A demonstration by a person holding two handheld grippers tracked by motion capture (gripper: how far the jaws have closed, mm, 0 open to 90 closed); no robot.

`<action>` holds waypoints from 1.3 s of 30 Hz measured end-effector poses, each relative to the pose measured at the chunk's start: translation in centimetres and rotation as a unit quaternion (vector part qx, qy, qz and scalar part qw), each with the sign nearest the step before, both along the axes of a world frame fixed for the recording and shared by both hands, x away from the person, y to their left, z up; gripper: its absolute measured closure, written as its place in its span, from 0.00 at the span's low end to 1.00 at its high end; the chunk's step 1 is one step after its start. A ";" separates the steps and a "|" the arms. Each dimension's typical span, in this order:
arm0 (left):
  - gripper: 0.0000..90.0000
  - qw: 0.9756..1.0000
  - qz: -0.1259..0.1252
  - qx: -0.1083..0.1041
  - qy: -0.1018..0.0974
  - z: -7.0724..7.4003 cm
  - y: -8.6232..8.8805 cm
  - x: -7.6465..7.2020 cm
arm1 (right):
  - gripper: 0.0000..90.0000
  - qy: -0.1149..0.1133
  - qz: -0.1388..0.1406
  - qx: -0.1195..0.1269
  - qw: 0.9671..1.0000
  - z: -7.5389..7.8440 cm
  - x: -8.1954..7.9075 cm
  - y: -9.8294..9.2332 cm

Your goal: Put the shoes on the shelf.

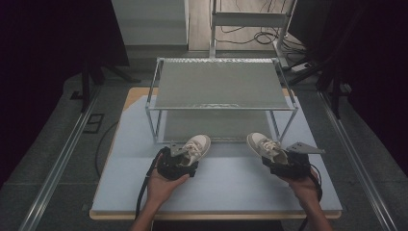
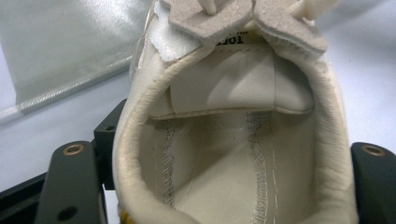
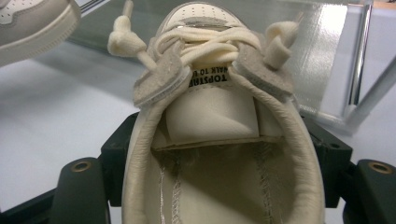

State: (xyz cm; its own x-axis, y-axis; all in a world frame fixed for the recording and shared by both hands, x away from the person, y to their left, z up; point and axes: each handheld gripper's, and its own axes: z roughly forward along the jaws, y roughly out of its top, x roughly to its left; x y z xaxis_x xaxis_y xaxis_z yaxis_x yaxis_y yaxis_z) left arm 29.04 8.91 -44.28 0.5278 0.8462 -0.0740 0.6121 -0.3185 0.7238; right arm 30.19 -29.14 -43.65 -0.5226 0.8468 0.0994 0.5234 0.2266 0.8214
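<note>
Left gripper (image 1: 182, 162) jaws clamp the heel of the left shoe (image 1: 196, 147); right gripper (image 1: 286, 163) jaws likewise clamp the right shoe (image 1: 263, 146). Both shoes cream-white, beige suede lace tabs, laces knotted, toes aimed at the wire shelf rack (image 1: 222, 86). Rack stands just beyond them, blocking the far side. Bare table (image 1: 226, 183) between and nearer the hands.

Black tongs (image 1: 185, 161), brass-ringed jaw holes, grey three-cornered plate, trailing black cables
</note>
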 end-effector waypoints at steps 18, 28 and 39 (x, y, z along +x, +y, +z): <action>0.32 1.000 0.002 0.000 0.002 -0.1 -0.7 2.2 | 0.32 0.005 0.007 -0.011 1.000 0.0 2.5 2.3; 0.32 1.000 -0.002 0.008 -0.004 0.3 -1.7 3.7 | 0.32 0.009 0.008 -0.010 1.000 -0.5 3.8 3.4; 0.32 1.000 -0.006 0.016 -0.005 0.2 -2.7 5.3 | 0.32 0.010 0.007 -0.007 1.000 -0.6 5.0 4.5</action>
State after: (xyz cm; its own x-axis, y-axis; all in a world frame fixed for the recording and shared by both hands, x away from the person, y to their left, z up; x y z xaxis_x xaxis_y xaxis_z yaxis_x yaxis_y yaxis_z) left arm 34.30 6.22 -44.10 0.5387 0.8414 -0.0426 0.6012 -0.3486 0.7191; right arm 35.20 -24.61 -44.28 -0.5322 0.8408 0.0988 0.5368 0.2448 0.8074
